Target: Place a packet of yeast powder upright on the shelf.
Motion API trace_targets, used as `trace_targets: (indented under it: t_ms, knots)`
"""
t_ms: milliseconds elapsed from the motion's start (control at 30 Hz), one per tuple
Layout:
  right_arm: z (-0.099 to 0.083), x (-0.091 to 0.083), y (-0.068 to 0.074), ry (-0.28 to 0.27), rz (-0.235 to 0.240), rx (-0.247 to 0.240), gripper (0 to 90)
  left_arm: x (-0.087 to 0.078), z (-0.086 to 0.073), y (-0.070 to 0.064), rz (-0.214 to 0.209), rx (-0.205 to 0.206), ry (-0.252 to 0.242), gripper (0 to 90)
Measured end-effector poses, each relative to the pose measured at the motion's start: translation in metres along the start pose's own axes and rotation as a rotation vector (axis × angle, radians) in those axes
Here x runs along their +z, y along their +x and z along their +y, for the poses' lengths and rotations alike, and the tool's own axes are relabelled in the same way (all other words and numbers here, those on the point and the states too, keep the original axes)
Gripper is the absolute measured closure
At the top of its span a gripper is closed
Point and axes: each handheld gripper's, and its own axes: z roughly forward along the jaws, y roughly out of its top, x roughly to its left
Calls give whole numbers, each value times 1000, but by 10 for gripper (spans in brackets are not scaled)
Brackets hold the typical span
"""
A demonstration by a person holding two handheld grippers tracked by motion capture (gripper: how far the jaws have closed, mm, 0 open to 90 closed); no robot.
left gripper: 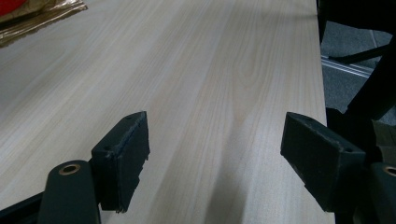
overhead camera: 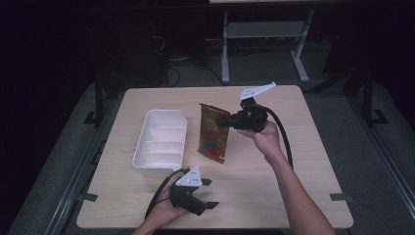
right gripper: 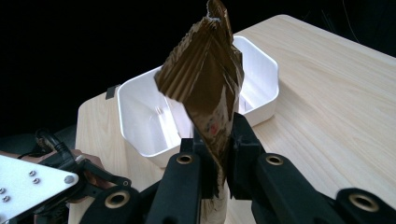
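A brown foil snack bag (overhead camera: 214,132) with a red and blue print hangs tilted over the table's middle, its lower end near the tabletop. My right gripper (overhead camera: 229,121) is shut on the bag's upper part. In the right gripper view the crinkled bag (right gripper: 205,84) rises between the two jaws, right gripper (right gripper: 218,140). A white plastic tray (overhead camera: 161,139) with several inner dividers sits left of the bag. My left gripper (overhead camera: 209,193) stands open near the front edge, below the tray. In the left gripper view its jaws, left gripper (left gripper: 215,149), are wide apart over bare wood.
The light wooden table (overhead camera: 293,161) has bare surface on its right half and along the front. A corner of the gold bag (left gripper: 37,16) shows at the top left of the left gripper view. A metal frame (overhead camera: 264,34) stands on the dark floor behind the table.
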Motion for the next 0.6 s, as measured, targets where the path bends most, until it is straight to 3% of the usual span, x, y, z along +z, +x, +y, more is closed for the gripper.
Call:
trace_targets:
  t_ms: [600]
  knots:
    - [26,22,6,6,9,-34,833,-3,0,0,2,-1,-16,231]
